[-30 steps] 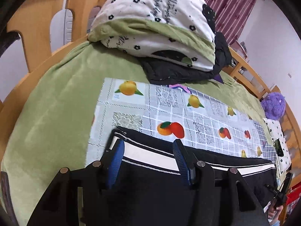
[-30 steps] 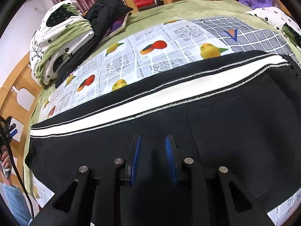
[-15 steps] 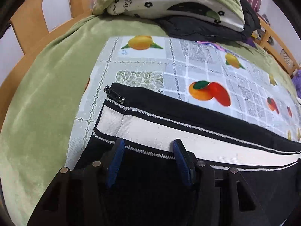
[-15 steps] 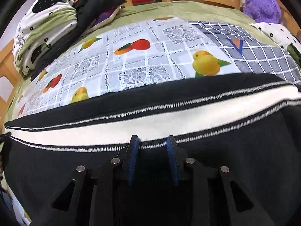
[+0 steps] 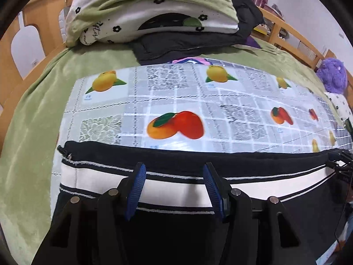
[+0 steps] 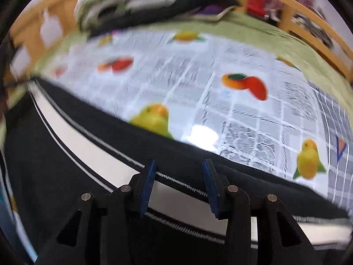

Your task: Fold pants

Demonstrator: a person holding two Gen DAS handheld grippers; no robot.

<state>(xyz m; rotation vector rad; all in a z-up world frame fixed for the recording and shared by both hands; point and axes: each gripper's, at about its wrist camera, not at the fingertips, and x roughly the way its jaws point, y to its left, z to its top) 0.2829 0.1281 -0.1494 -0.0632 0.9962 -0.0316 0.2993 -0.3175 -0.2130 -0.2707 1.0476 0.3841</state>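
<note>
In the left wrist view, the black pants [image 5: 176,161] with a white side stripe lie flat along the near edge of the fruit-print tablecloth [image 5: 198,110], which covers a green blanket [image 5: 33,114] on the bed. The left gripper [image 5: 174,174] is above the white stripe near the leg end of the pants, and its jaws stand wide apart with nothing between them; the blue pads [image 5: 136,185] do not pinch the cloth. Beyond the tablecloth, a folded quilt with black flowers [image 5: 154,15] rests on a black jacket [image 5: 194,44], and a purple plush toy [image 5: 333,75] sits at the far right of the tablecloth. The tip of the right gripper [image 5: 339,161] shows at the right edge, on the pants. In the right wrist view, which is blurred, the right gripper [image 6: 178,172] is also over the white stripe of the pants [image 6: 66,154], with jaws wide open and holding nothing. The tablecloth [image 6: 242,110] lies just behind the pants, and the wooden bed rail [image 6: 308,22] stands behind it.
</note>
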